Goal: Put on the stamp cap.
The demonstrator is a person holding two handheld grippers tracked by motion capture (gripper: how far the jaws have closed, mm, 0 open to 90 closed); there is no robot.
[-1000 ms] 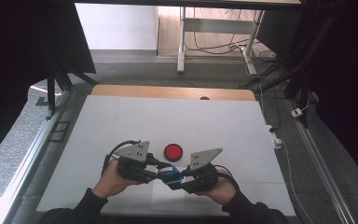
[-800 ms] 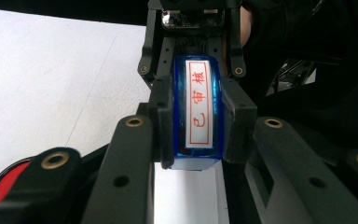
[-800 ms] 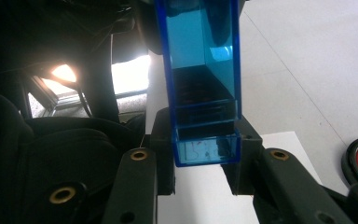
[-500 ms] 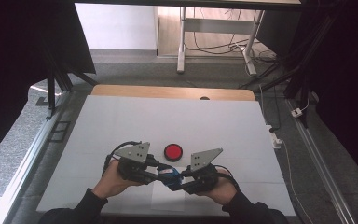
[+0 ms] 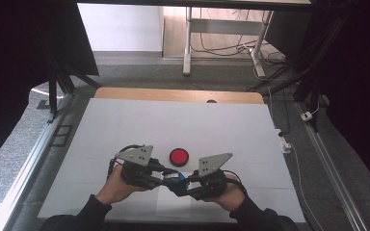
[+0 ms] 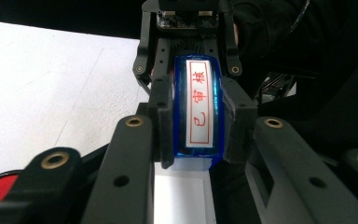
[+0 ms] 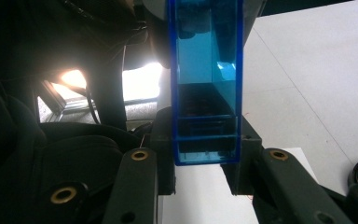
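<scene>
Spanning the gap between both tools near the table's (image 5: 125, 120) front edge, the blue stamp (image 6: 198, 112) runs lengthwise from left gripper (image 6: 196, 122) to right gripper (image 7: 205, 154), each pinching one end.

Blue stamp (image 6: 198, 112), red characters on white; red disc (image 5: 178, 156).

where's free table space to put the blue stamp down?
Bare table everywhere beyond the red pad, up to the wooden strip at the far edge, and out to both side edges. Crowded only near the front middle: left gripper and right gripper both clamp the blue stamp above a white sheet, the pad just beyond.
</scene>
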